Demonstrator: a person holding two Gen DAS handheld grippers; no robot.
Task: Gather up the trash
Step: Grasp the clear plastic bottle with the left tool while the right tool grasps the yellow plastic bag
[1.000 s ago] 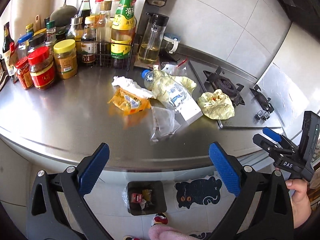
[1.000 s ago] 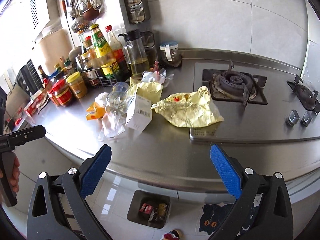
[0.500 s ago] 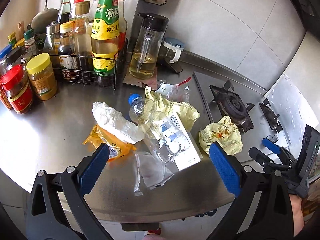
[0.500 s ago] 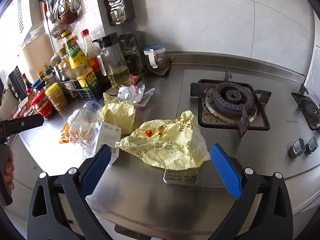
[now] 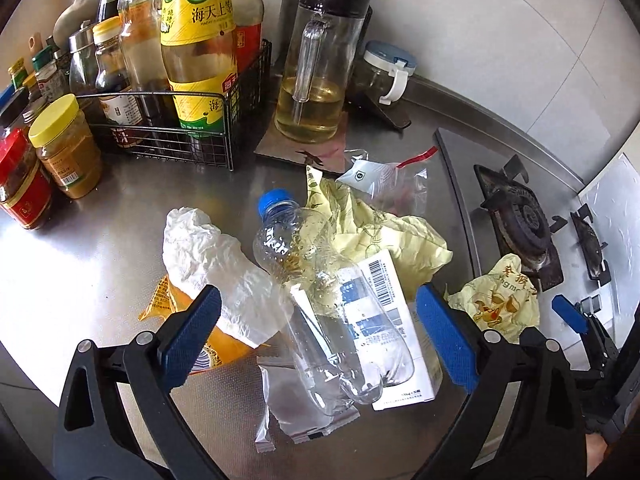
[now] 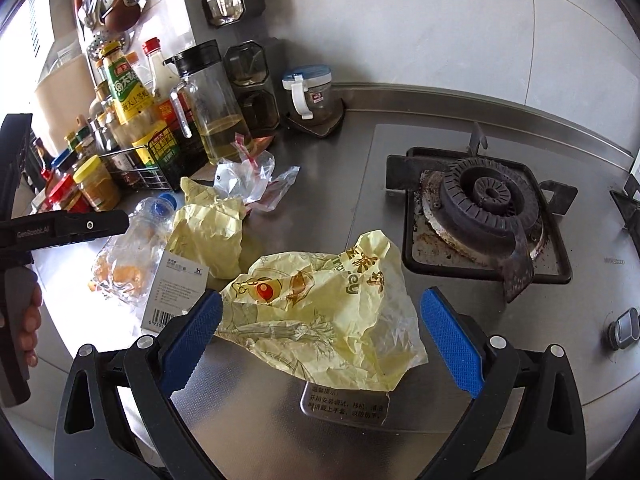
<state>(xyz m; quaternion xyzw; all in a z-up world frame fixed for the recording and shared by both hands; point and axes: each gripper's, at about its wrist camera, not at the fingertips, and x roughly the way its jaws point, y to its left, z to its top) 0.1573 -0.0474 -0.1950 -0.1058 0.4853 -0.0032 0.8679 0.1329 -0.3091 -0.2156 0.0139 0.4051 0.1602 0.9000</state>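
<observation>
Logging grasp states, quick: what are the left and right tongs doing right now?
Left tongs: open, holding nothing, around the plastic bottle.
Right tongs: open, holding nothing, around the yellow wrapper.

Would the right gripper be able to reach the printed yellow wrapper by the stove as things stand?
Probably yes. The right gripper is open, and the yellow wrapper lies directly between its fingers on the steel counter, with nothing on top of it or in front.

counter [image 5: 100, 264]: steel | on it: bottle [image 5: 320, 304], box [image 5: 394, 320], wrappers [image 6: 320, 312], bags [image 5: 384, 184], jars [image 5: 66, 148], rack [image 5: 176, 136], carafe [image 5: 316, 76]
</observation>
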